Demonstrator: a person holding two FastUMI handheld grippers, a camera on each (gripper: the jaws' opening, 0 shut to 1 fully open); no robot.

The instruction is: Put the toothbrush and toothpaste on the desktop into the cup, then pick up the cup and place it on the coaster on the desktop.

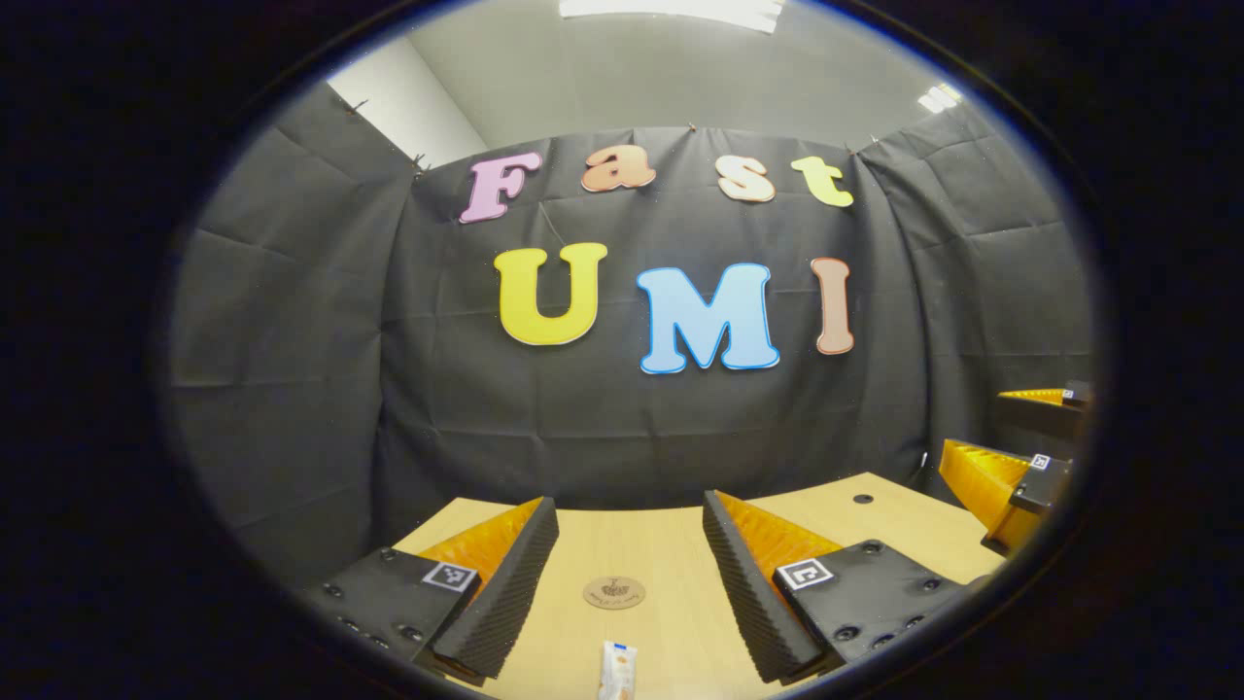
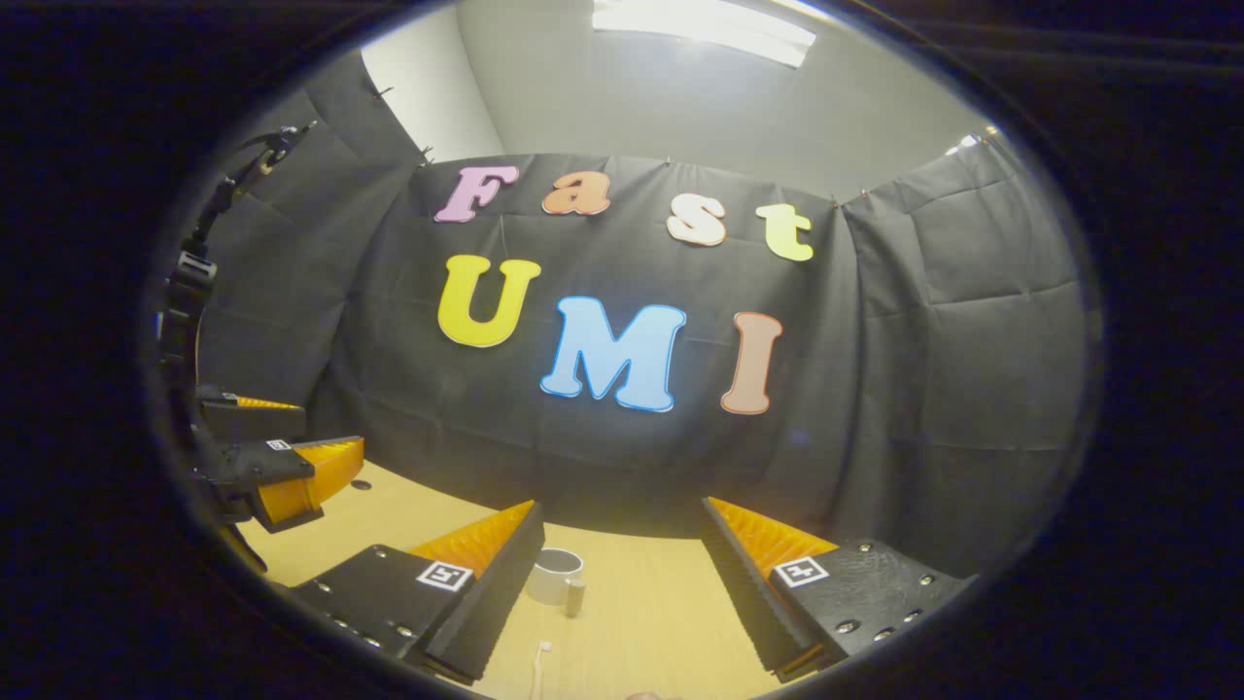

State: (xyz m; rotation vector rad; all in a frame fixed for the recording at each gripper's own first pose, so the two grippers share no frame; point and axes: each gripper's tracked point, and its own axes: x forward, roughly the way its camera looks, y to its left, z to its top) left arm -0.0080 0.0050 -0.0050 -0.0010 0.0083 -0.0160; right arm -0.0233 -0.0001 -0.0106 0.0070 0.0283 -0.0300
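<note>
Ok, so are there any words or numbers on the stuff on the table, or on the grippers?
Coaster: a dark stamp in its middle, too small to read.
Toothpaste: some print, too blurred to read.
Square tags on the left gripper and the right gripper: black-and-white patterns, no words.
Cup and toothbrush: no writing that I can see.

I see black cloth walls [image 1: 292, 369] behind a pale wooden desktop [image 1: 661, 544], ceiling light panels [image 2: 705, 29] glowing above

Left gripper [image 1: 630, 583] fingers spread apart, right gripper [image 2: 622, 583] likewise, both level
</note>
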